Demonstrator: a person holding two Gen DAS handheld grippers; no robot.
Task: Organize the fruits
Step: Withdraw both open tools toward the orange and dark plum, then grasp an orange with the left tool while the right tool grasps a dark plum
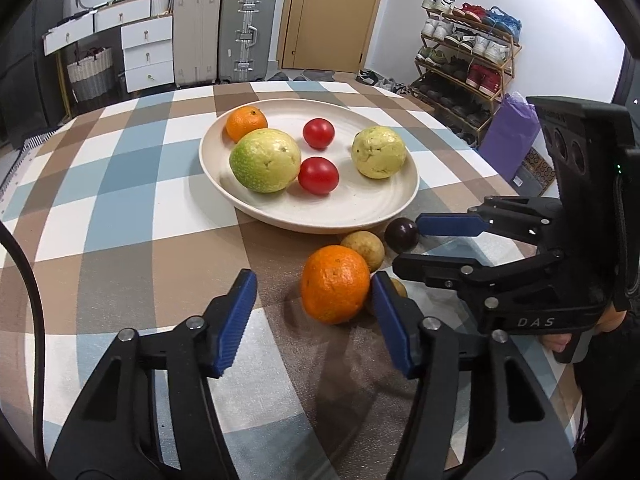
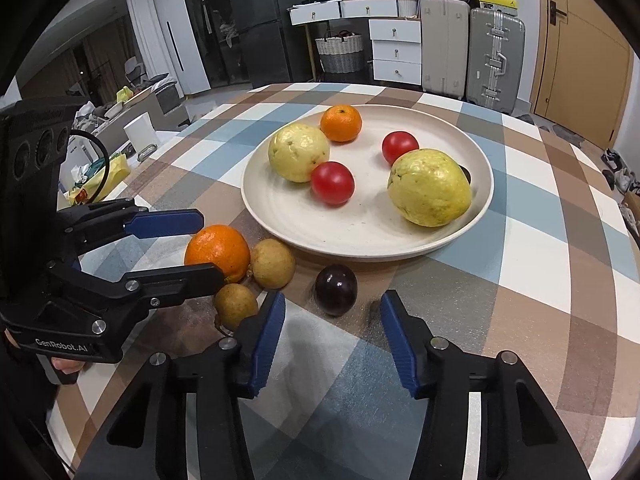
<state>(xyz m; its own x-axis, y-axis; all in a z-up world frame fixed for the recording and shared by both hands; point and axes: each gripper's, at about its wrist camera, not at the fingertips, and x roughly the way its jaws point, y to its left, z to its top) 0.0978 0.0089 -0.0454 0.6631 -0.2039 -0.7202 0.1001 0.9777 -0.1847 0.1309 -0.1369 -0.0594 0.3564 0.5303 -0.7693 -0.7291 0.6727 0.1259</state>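
The large round orange (image 1: 335,283) lies on the checked tablecloth just short of the cream plate (image 1: 360,216), ahead and right of the left gripper (image 1: 316,312), whose half-spread fingers grasp nothing.

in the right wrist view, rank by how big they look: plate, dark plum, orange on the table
1. plate
2. orange
3. plum, smallest, though it lies about as near the camera as the orange

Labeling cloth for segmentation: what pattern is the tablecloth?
The tablecloth is checked, in blue, brown, tan and white squares. It shows best in the right wrist view.
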